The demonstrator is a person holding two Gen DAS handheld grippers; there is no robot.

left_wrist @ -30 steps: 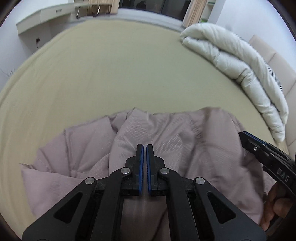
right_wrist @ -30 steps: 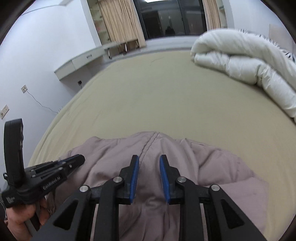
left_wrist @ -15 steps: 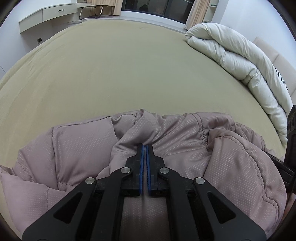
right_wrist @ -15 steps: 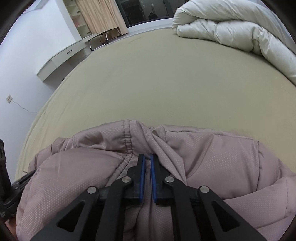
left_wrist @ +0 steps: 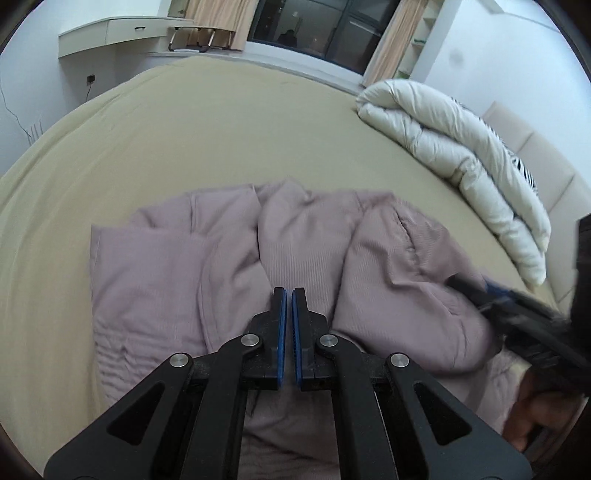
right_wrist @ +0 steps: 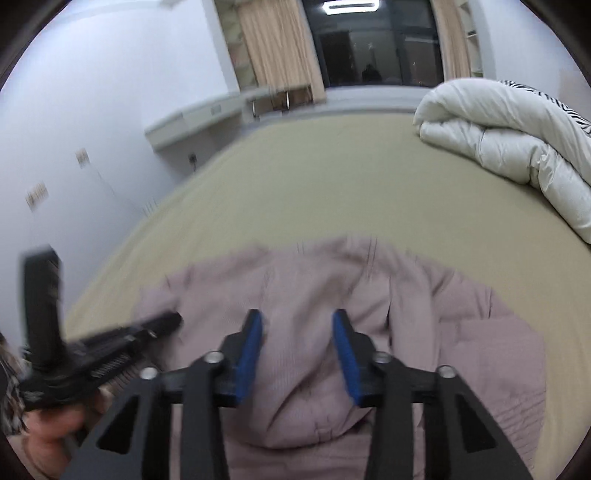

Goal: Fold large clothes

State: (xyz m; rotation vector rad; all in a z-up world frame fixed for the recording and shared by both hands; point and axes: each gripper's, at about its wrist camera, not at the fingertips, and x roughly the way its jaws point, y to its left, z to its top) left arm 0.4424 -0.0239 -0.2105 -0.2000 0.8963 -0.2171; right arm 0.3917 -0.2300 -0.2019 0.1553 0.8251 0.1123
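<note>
A mauve padded jacket [left_wrist: 303, 258] lies crumpled on the tan bed sheet [left_wrist: 221, 140], near the front edge; it also shows in the right wrist view [right_wrist: 332, 295]. My left gripper [left_wrist: 289, 295] hovers above the jacket's middle with its blue pads almost together and nothing visible between them. My right gripper [right_wrist: 297, 317] is open and empty above the jacket. The right gripper also shows blurred at the right of the left wrist view [left_wrist: 476, 284]. The left gripper shows at the left of the right wrist view [right_wrist: 173, 319].
A folded white duvet [left_wrist: 461, 162] lies along the bed's right side by the headboard [left_wrist: 535, 147]. A white wall shelf [left_wrist: 110, 33], curtains and a dark window [right_wrist: 369, 40] stand beyond the bed's far edge.
Both grippers have let go of the jacket and lifted back from it. The right gripper has opened wide. The jacket has dropped flatter onto the bed.
</note>
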